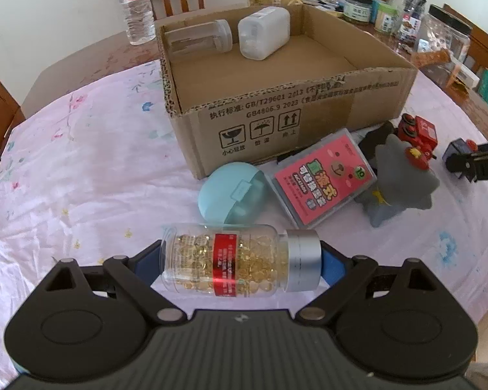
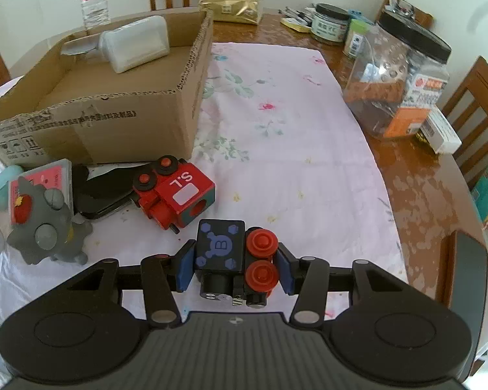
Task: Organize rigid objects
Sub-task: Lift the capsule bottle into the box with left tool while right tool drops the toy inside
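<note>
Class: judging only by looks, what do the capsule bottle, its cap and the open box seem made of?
Capsule bottle: clear glossy plastic, probably; the golden capsules show through. Its cap: brushed silver, metal or metallised plastic. Box: matt brown corrugated cardboard, fluting visible along the cut edges.

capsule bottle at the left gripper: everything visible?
The capsule bottle is clear plastic, full of golden softgels, with a red label band and a silver screw cap on its right end. It lies on its side across the left gripper, base and cap between the blue pads, over the floral tablecloth.
</note>
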`<move>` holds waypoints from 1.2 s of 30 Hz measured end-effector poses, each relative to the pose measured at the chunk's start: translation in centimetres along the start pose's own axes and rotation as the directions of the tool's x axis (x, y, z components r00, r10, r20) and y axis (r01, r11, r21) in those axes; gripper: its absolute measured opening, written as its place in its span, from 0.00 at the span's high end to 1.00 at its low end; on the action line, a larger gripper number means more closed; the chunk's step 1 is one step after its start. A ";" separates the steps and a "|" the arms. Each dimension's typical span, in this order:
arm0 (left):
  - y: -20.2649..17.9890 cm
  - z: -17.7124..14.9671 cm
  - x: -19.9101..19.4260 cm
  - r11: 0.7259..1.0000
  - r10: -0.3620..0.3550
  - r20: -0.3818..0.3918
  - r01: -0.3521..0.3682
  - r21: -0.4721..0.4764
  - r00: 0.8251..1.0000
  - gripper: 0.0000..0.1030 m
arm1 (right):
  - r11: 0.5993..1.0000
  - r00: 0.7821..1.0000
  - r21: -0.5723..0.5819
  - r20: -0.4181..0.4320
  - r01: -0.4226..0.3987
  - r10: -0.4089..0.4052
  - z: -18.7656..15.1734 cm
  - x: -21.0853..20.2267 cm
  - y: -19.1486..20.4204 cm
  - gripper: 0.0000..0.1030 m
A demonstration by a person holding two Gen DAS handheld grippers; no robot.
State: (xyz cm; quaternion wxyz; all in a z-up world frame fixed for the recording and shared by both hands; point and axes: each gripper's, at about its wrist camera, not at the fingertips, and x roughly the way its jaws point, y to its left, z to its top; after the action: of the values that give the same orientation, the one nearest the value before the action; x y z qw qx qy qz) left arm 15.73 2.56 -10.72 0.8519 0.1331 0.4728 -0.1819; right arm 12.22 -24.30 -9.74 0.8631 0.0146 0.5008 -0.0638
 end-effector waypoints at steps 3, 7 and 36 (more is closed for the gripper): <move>-0.1 0.3 -0.8 1.000 -0.011 -0.011 0.011 0.028 1.000 0.09 | 1.000 1.000 -0.029 -0.001 -0.011 0.011 0.3 -0.6 -0.1 0.46; 0.0 1.2 -2.4 0.998 -0.035 -0.015 0.036 0.058 0.999 0.09 | 0.996 0.999 -0.082 0.011 -0.039 0.040 1.1 -2.1 -0.3 0.46; 0.6 12.4 -2.6 0.998 0.051 0.237 -0.041 -0.050 0.970 0.07 | 0.928 0.960 -0.323 0.139 -0.188 0.243 13.2 -4.3 3.8 0.46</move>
State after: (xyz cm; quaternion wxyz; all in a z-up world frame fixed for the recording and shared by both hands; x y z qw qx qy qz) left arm 24.11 -1.37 -2.10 0.9092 0.1021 0.3677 -0.1662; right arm 22.01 -21.32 0.43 0.8975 -0.0701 0.4215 0.1090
